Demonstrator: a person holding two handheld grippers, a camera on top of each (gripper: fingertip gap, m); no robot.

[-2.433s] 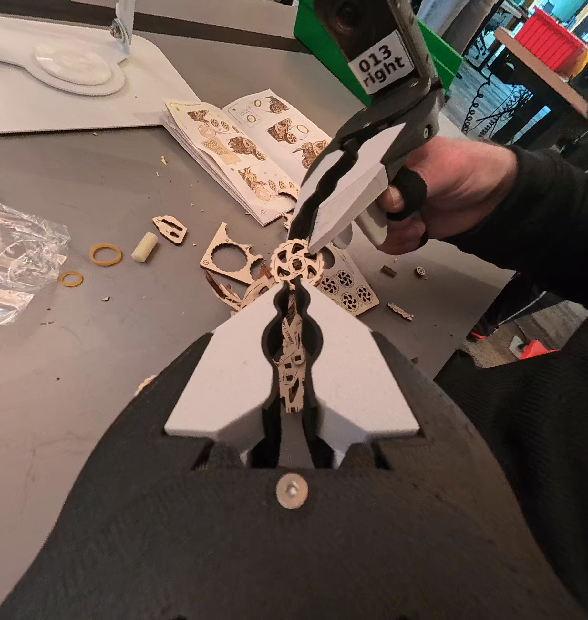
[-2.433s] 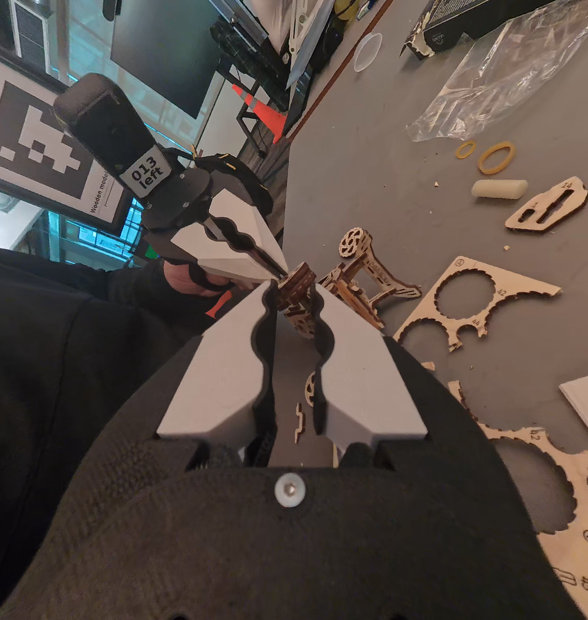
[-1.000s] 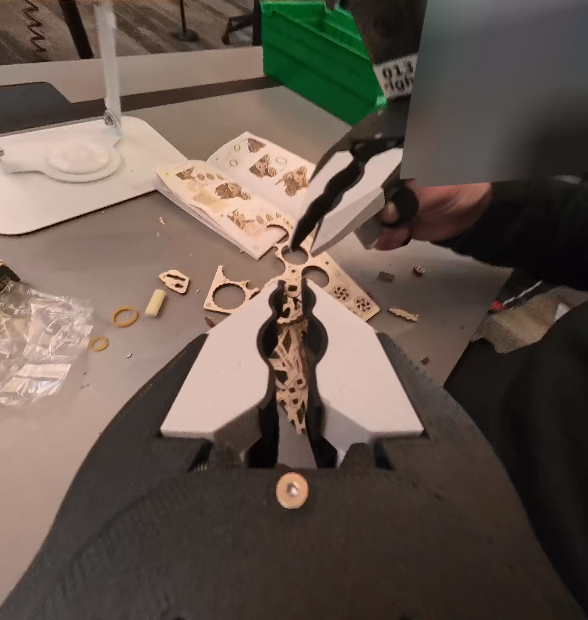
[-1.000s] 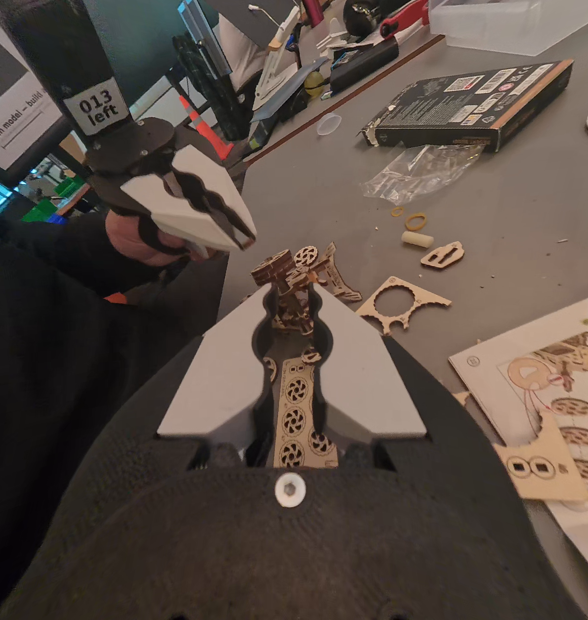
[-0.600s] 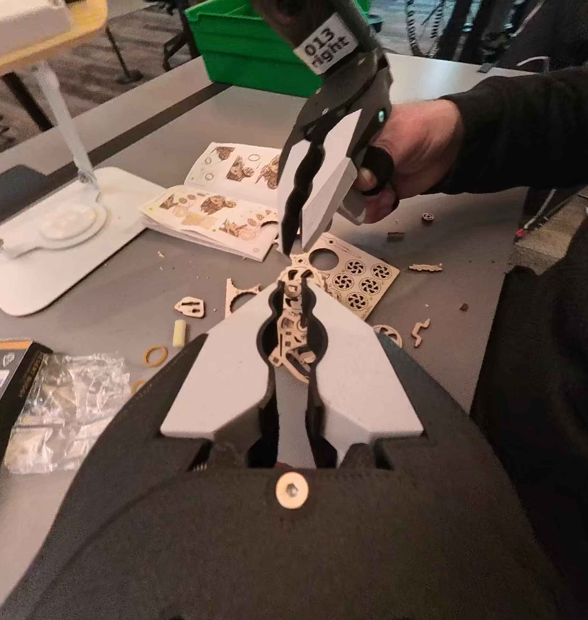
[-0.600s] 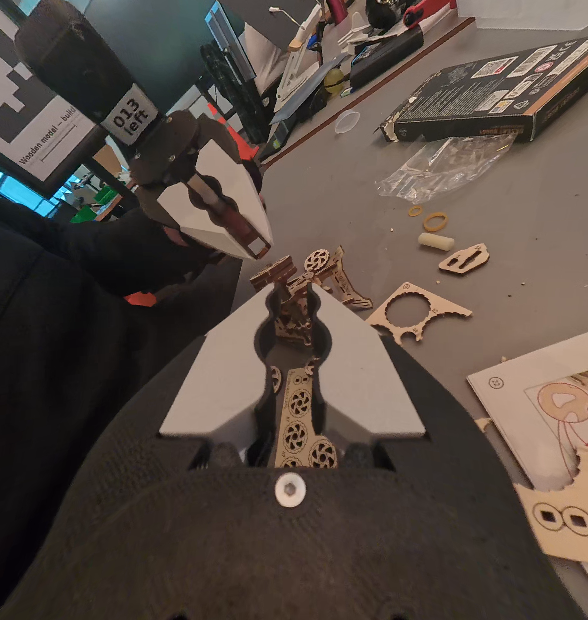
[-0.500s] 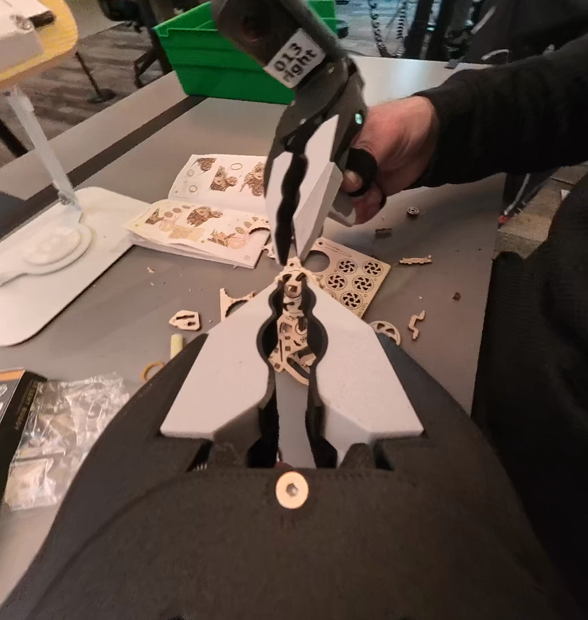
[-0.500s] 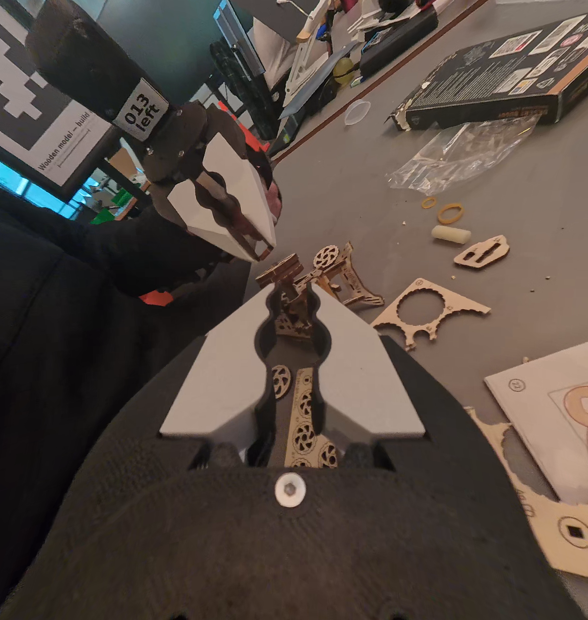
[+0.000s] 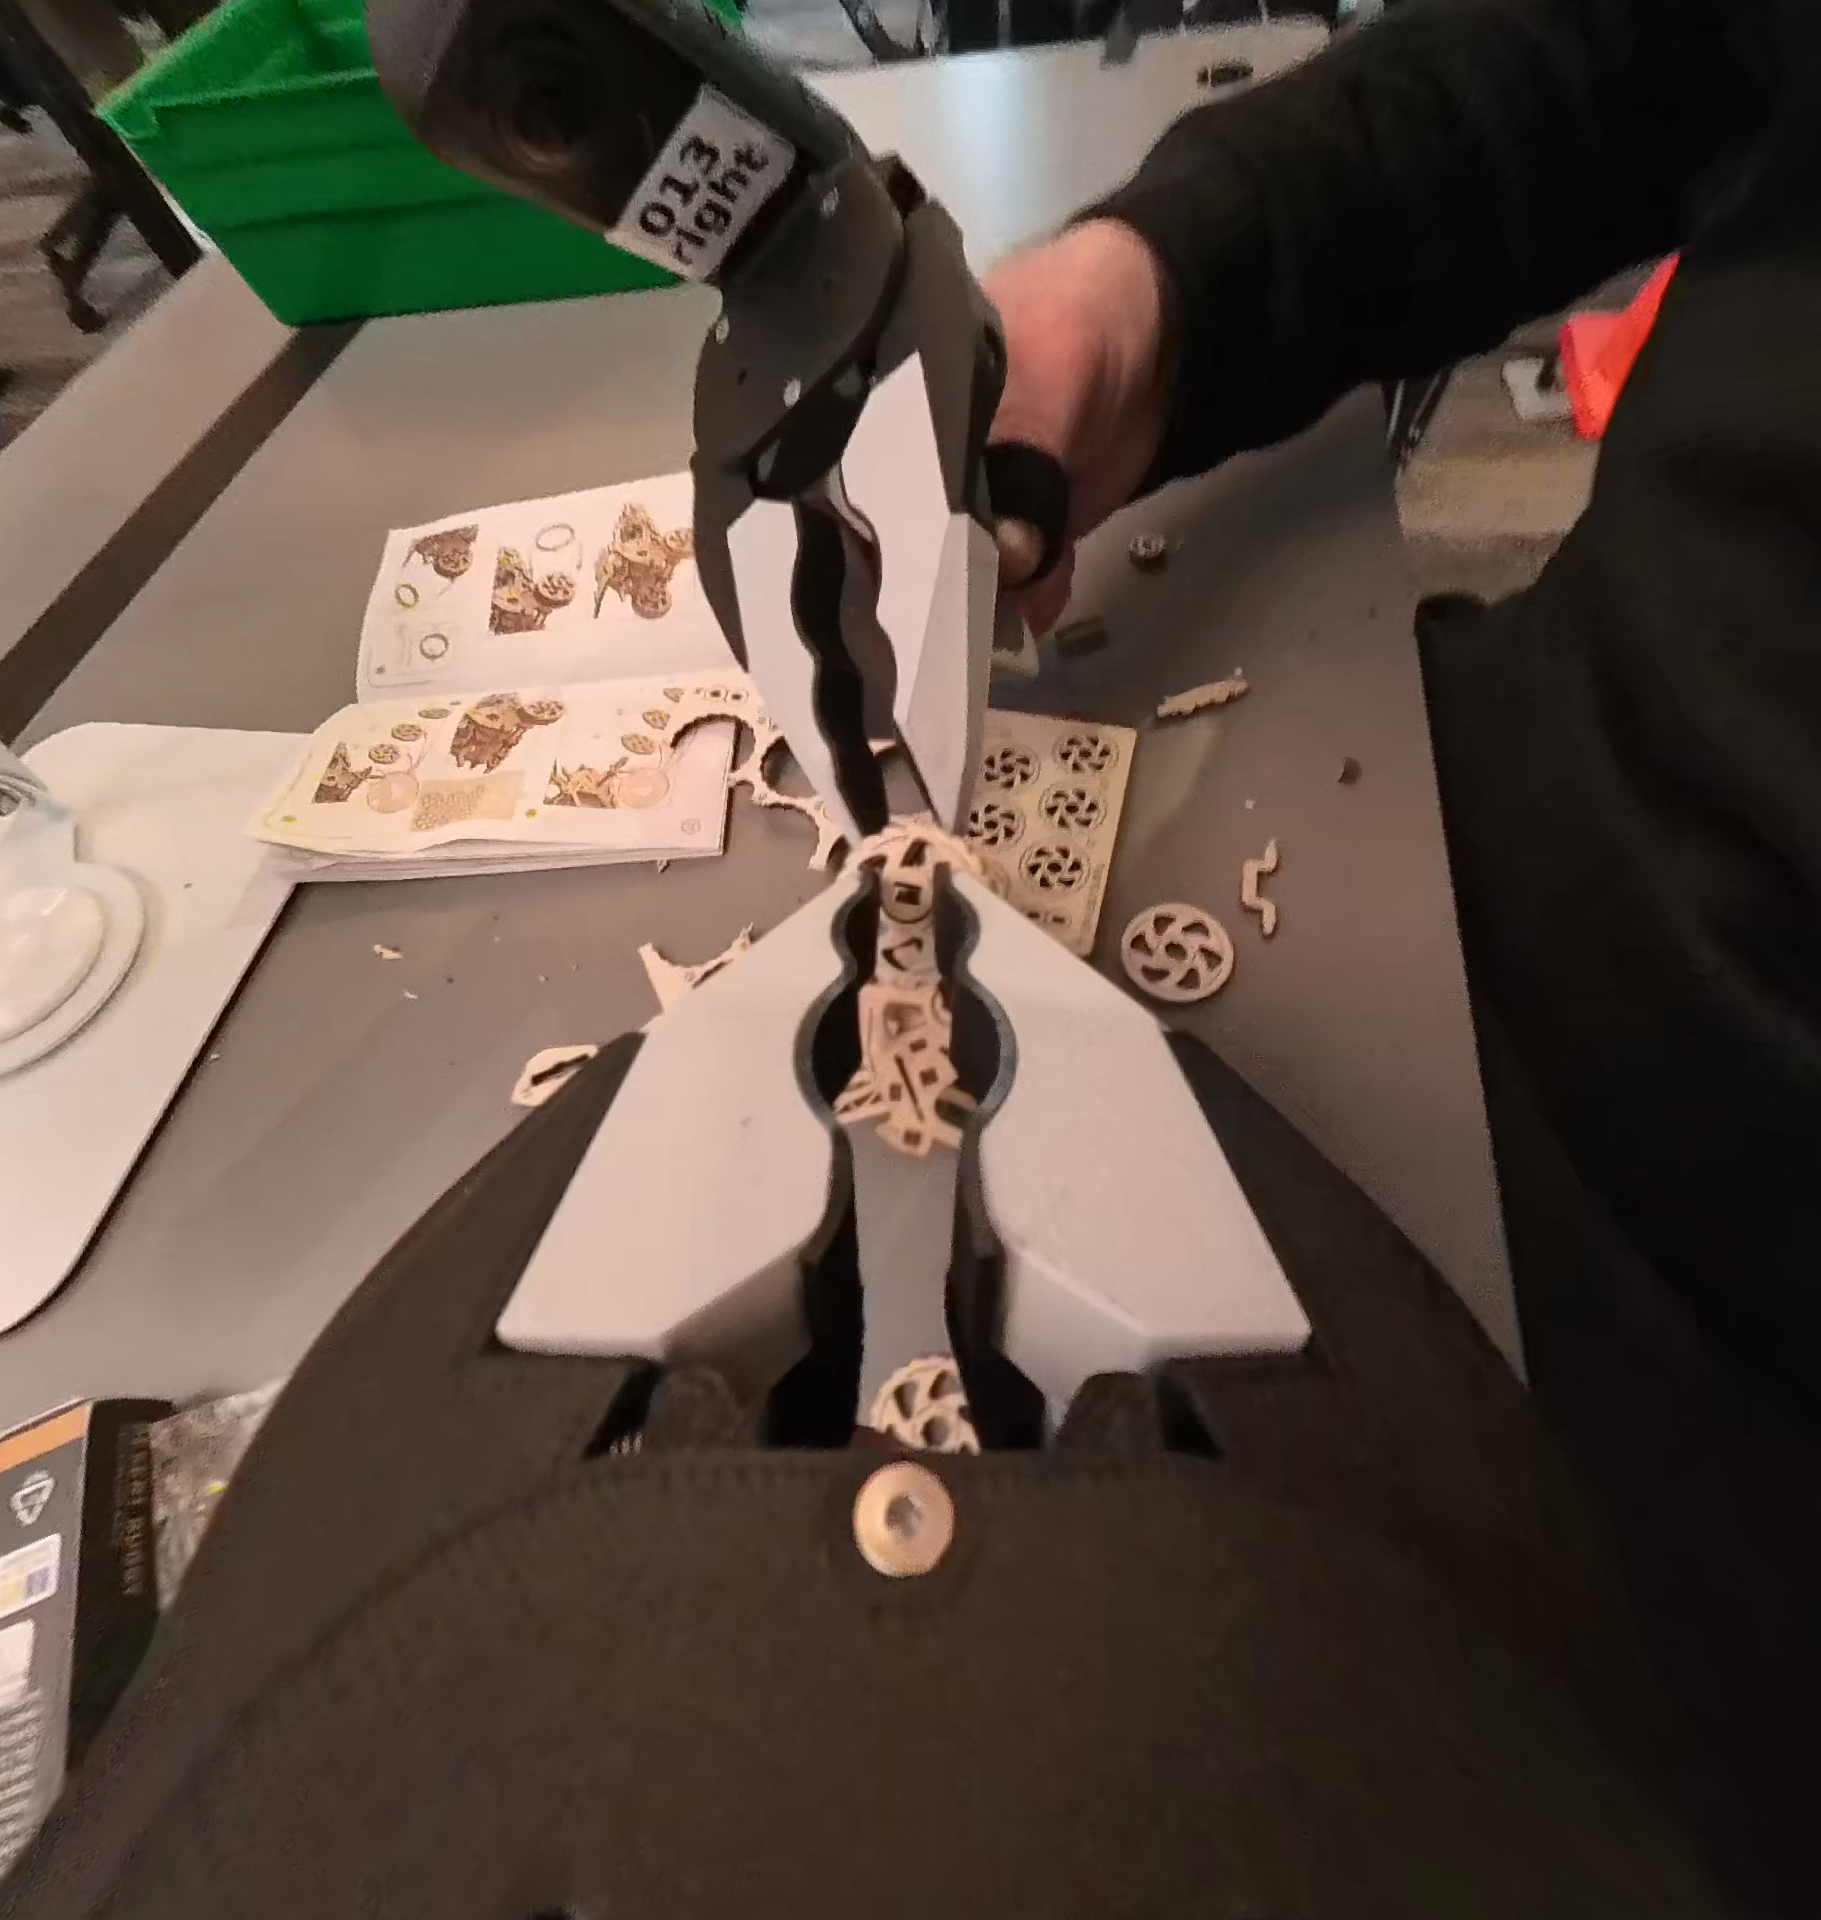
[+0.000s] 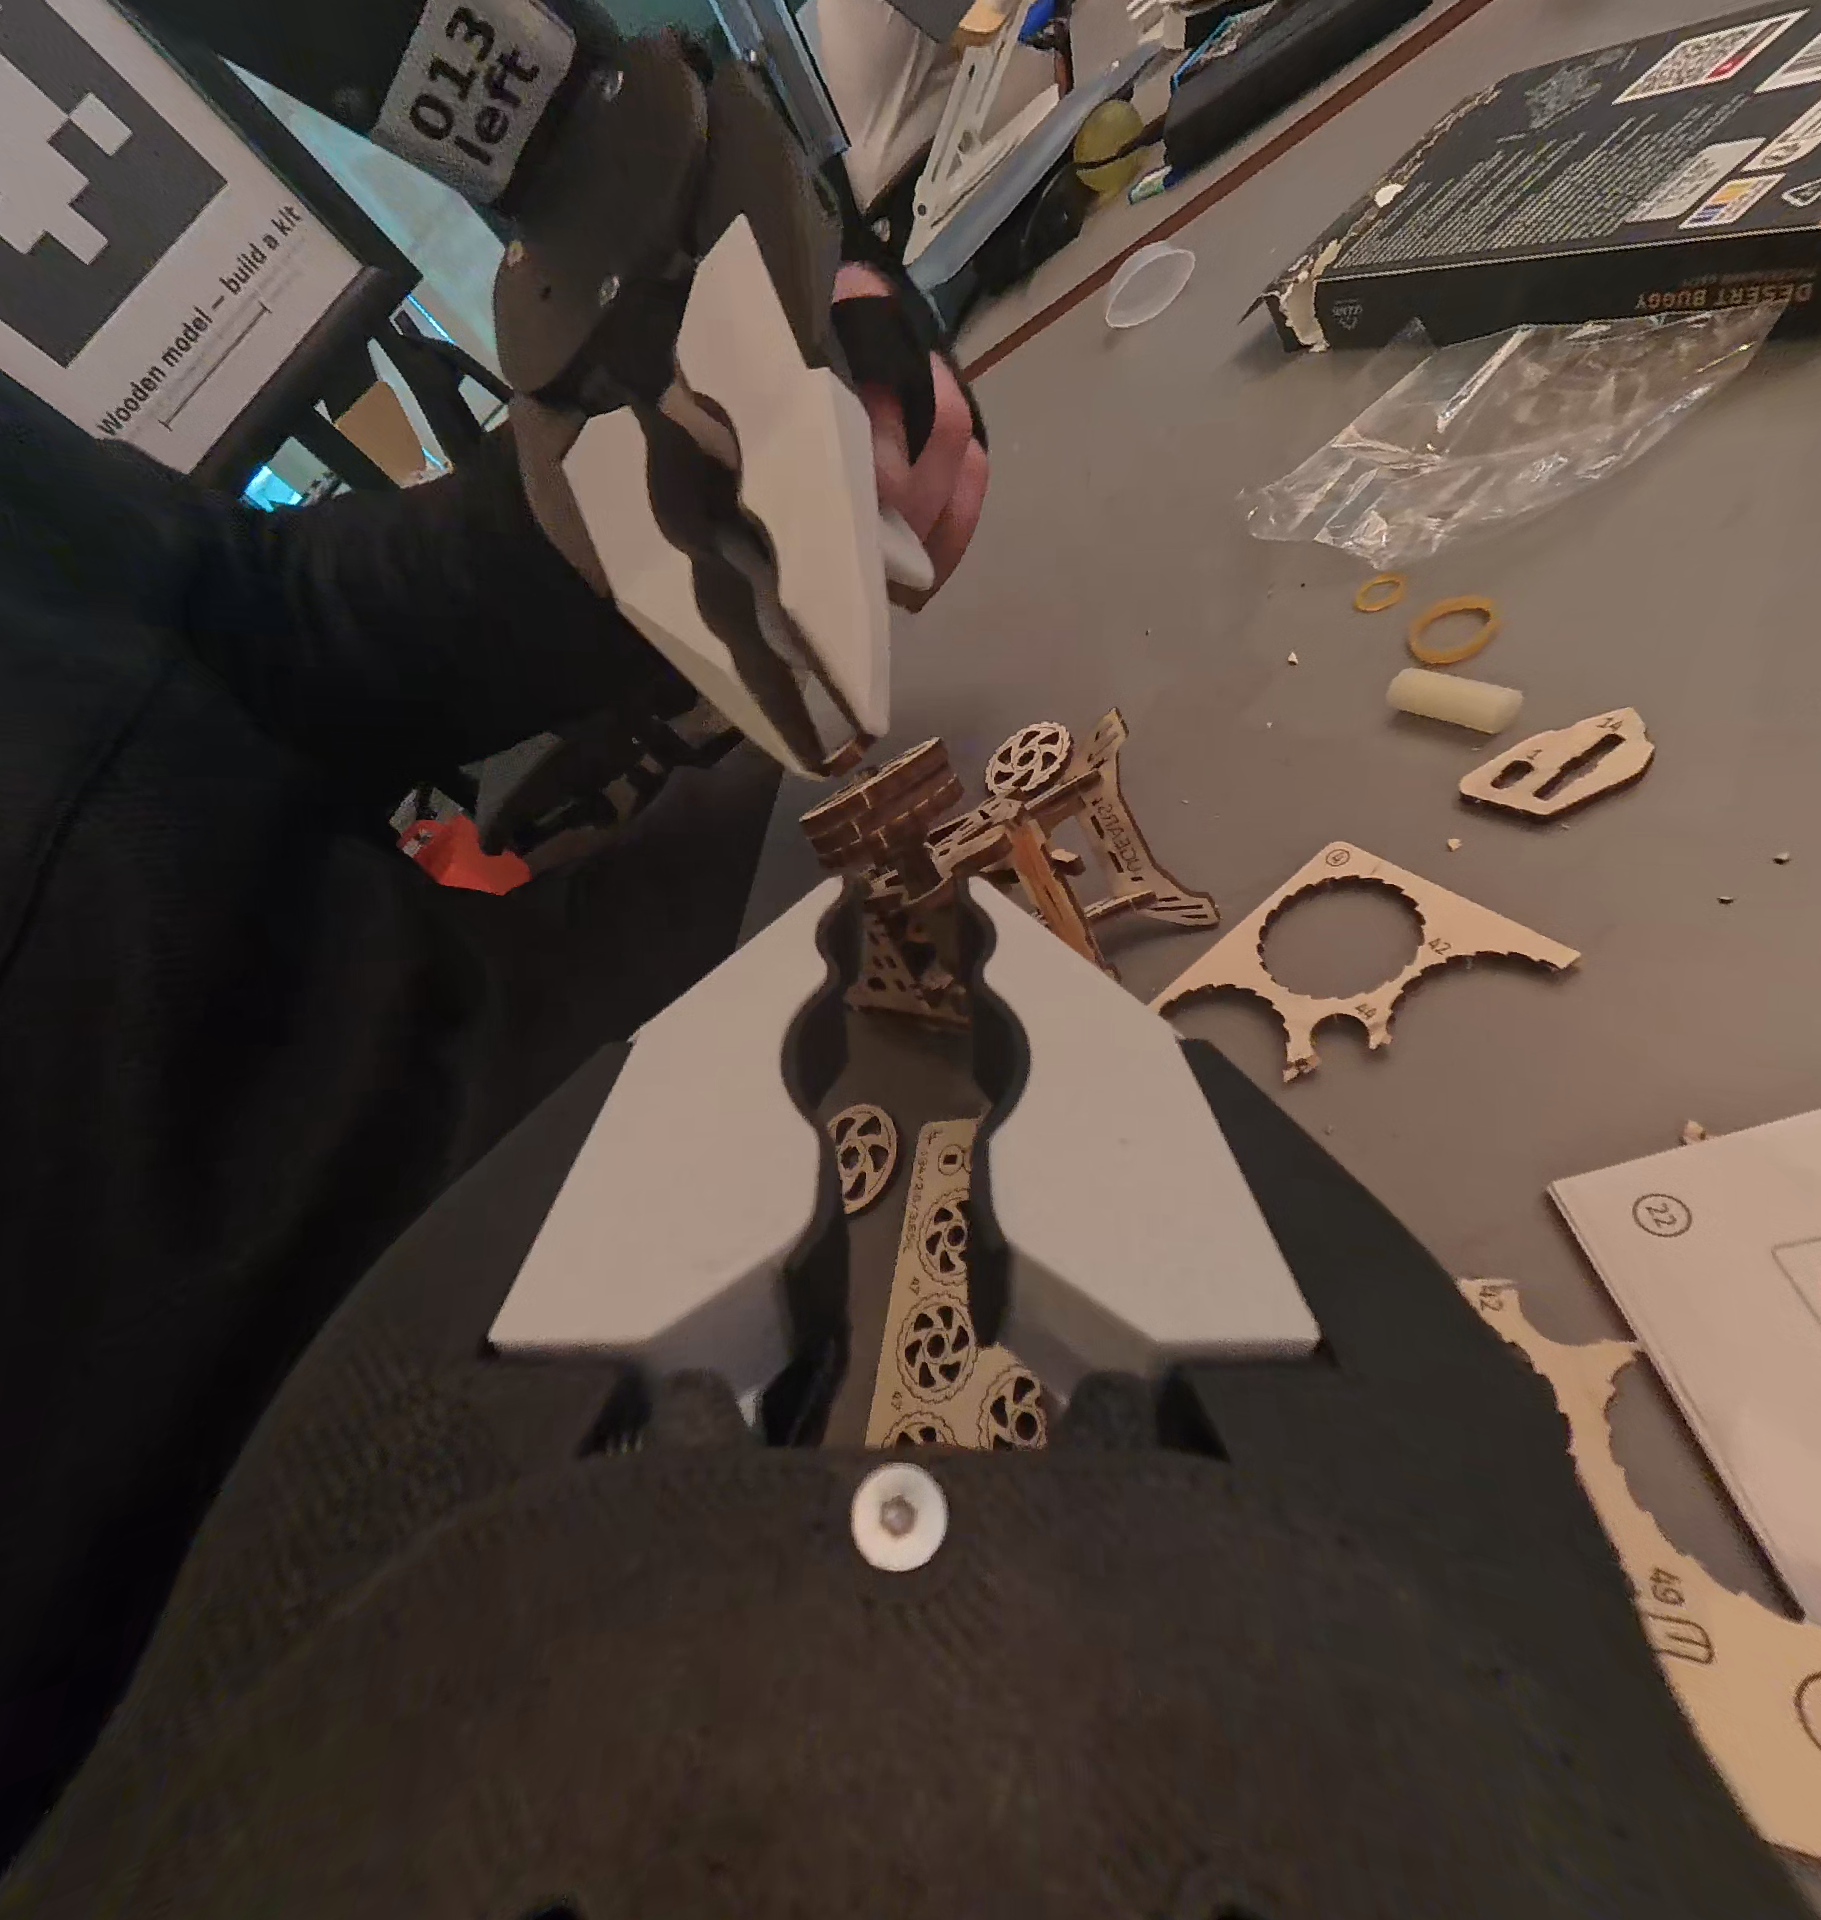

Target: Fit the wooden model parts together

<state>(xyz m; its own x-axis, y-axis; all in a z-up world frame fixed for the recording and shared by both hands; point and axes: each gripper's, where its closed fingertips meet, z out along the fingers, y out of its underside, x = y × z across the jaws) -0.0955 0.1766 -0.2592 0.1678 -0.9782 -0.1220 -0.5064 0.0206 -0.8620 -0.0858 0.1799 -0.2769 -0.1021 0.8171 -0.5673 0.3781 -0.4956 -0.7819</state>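
Grey tabletop (image 10: 1145, 665) littered with laser-cut scraps forms the work surface under both my tools. My left gripper (image 9: 904, 896) has its white fingers (image 9: 719, 1122) narrowed onto the pale laser-cut wooden model assembly (image 9: 901, 1049), which fills the channel between them and pokes out past the tips. My right gripper (image 9: 890, 821) points down from above, its fingers nearly together, tips at the assembly's top gear; I cannot tell whether they pinch it. In the right wrist view the same assembly (image 10: 901, 831) sits just ahead of my right fingertips (image 10: 1072, 1122), with the left gripper (image 10: 833, 753) touching its gear stack from above. Beyond the fingers lie a punched plywood sheet of small wheels (image 9: 1051, 831), an open illustrated instruction booklet (image 9: 511, 748), and a loose wooden wheel (image 9: 1176, 954).
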